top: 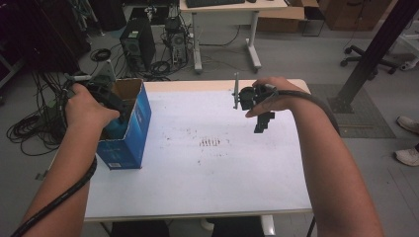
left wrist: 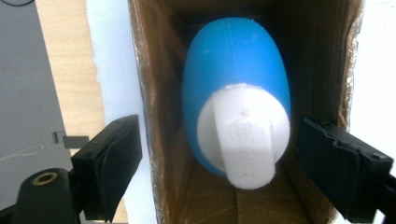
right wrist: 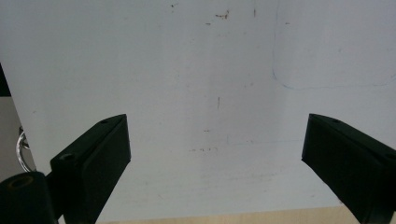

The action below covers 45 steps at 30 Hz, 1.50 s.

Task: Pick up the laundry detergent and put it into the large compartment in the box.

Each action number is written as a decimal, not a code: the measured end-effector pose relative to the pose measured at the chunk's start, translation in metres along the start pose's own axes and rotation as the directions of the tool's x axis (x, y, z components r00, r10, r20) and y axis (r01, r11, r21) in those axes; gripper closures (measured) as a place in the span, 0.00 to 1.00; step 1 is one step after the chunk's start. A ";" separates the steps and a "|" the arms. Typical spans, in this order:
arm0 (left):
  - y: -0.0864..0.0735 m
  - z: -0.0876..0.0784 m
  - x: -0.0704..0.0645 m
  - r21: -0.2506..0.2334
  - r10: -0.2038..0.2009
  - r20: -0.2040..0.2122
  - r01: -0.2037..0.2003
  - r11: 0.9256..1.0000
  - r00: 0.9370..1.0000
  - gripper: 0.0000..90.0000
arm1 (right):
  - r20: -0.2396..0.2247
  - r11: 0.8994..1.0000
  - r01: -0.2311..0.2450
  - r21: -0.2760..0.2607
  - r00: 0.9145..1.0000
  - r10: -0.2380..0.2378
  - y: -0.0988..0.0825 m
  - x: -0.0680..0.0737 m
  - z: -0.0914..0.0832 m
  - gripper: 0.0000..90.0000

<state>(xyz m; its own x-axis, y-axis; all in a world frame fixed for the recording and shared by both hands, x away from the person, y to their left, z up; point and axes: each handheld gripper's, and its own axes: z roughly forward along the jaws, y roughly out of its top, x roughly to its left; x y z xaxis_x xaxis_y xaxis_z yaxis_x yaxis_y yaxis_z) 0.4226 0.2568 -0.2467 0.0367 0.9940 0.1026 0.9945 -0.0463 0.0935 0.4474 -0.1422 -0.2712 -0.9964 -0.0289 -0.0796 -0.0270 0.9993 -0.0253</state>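
Note:
A blue carton (top: 133, 133) with an open top stands at the table's left edge. My left gripper (top: 116, 106) hangs over its opening. In the left gripper view a blue bottle (left wrist: 236, 74) with a white cap (left wrist: 243, 140) lies inside the carton's brown cardboard walls (left wrist: 159, 116). The left gripper (left wrist: 223, 142) is open, its pads well apart from the bottle on both sides. My right gripper (top: 262, 121) hovers above the table's far right part. Seen from the right gripper view, it (right wrist: 215, 140) is open with nothing between the jaws, above the white tabletop (right wrist: 187, 70).
The white tabletop (top: 207, 163) has a few reddish marks near its middle. Beyond it are computer towers (top: 138, 47), loose cables (top: 29, 128) on the floor at left, a desk (top: 227, 15), a black slanted post (top: 375, 49) and a person's shoes (top: 407, 140) at right.

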 end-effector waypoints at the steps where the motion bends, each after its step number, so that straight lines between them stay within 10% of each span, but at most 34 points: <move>1: 0.000 -0.001 0.000 -0.001 -0.001 0.002 0.001 1.000 1.000 0.15 | 0.000 1.000 0.000 0.001 1.000 0.000 0.000 0.000 0.000 0.09; 22: -0.005 -0.021 0.002 -0.018 0.026 0.041 -0.025 1.000 0.999 0.00 | 0.000 1.000 -0.002 0.002 1.000 0.002 -0.001 0.003 -0.003 0.09; 30: -0.007 -0.036 -0.007 -0.042 0.098 0.063 -0.096 0.995 0.993 0.00 | 0.001 1.000 -0.002 0.000 1.000 0.002 0.001 0.002 -0.003 0.09; 45: -0.003 -0.061 -0.034 -0.048 0.291 0.148 -0.287 0.957 0.945 0.00 | 0.002 1.000 -0.002 0.004 1.000 0.002 0.000 0.003 -0.006 0.09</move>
<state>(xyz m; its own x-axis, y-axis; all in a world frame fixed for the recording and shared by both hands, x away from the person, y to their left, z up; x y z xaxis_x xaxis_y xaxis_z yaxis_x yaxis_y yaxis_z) 0.4123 0.2175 -0.1901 0.3381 0.9408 -0.0219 0.9364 -0.3340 0.1073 0.4435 -0.1424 -0.2654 -0.9963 -0.0272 -0.0813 -0.0249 0.9993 -0.0289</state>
